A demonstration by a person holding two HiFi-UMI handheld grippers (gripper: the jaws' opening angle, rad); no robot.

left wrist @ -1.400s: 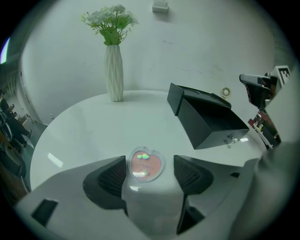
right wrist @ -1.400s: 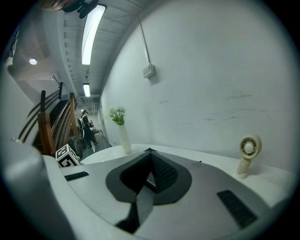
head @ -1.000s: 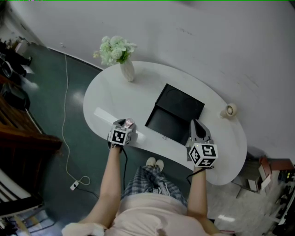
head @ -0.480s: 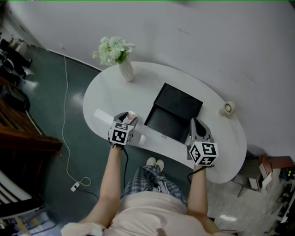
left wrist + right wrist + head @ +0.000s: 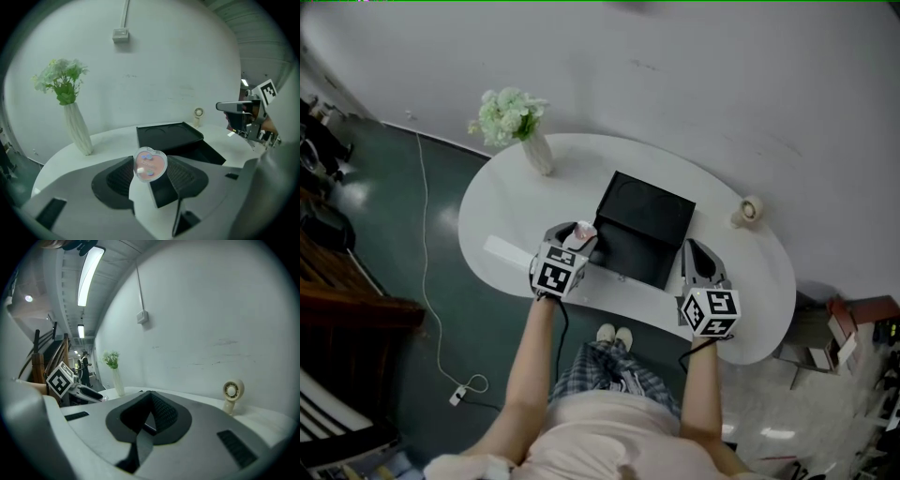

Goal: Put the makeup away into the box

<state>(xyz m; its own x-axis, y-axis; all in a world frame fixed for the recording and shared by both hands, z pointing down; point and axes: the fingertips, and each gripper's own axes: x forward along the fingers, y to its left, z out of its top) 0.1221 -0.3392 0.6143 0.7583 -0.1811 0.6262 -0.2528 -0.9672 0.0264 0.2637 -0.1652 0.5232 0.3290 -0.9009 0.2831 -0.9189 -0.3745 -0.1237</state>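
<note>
The left tool (image 5: 578, 236) is clamped on a small heart-shaped pink compact (image 5: 150, 165), its two ribbed pads pressing on the case from either side so that the pink face stands upright between them. The compact sits just beside the left edge of the open black box (image 5: 630, 246), not inside it. The box lies near the front of the white curved surface (image 5: 502, 192), with its lid (image 5: 652, 208) laid open behind it. The right tool (image 5: 692, 249) hangs at the box's right front corner, its tips drawn together with nothing between them. A white vase of pale flowers (image 5: 534, 150) stands at the back left, a small round fan (image 5: 748, 210) at the back right, and a flat white strip (image 5: 506, 251) lies at the front left.
</note>
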